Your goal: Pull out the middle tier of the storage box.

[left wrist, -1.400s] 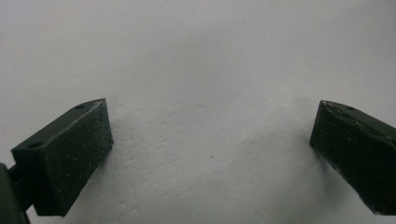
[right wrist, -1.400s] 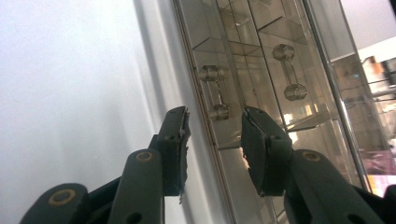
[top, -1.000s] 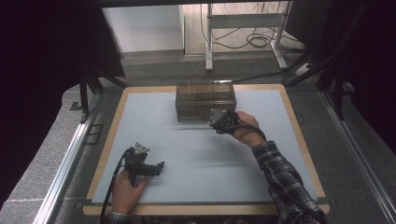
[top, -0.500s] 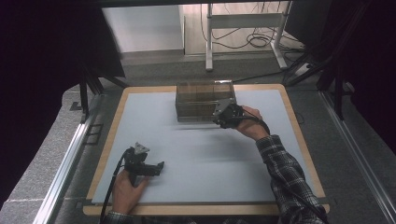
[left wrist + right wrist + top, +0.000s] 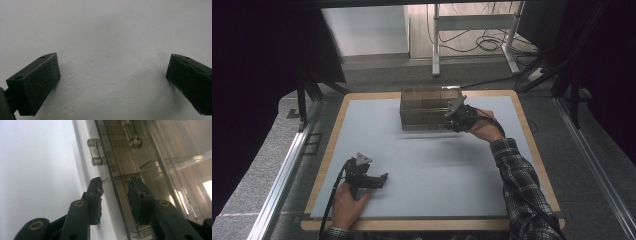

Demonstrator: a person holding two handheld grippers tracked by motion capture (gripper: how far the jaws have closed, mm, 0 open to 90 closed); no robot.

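A clear plastic box [image 5: 427, 107] with inner dividers stands at the back middle of the white table mat [image 5: 437, 170]. My right gripper [image 5: 452, 119] is at the box's right front corner. In the right gripper view its jaws [image 5: 115, 187] straddle a clear wall of the box [image 5: 150, 157], one inside and one outside, below two small metal hinge barrels [image 5: 94, 152]. The jaws have just been closing; a thin gap still shows on each side of the wall. My left gripper [image 5: 383, 180] rests on the mat at the front left, open [image 5: 112, 80], with bare mat between its fingers.
A wooden rim [image 5: 332, 150] borders the mat. Metal rails [image 5: 282, 170] run along both sides of the table. Behind it stand a white frame and loose cables [image 5: 482, 45] on the floor.
My right hand has moved away from me and slightly up, bringing its gripper onto the box's corner. The left hand and gripper have stayed put.
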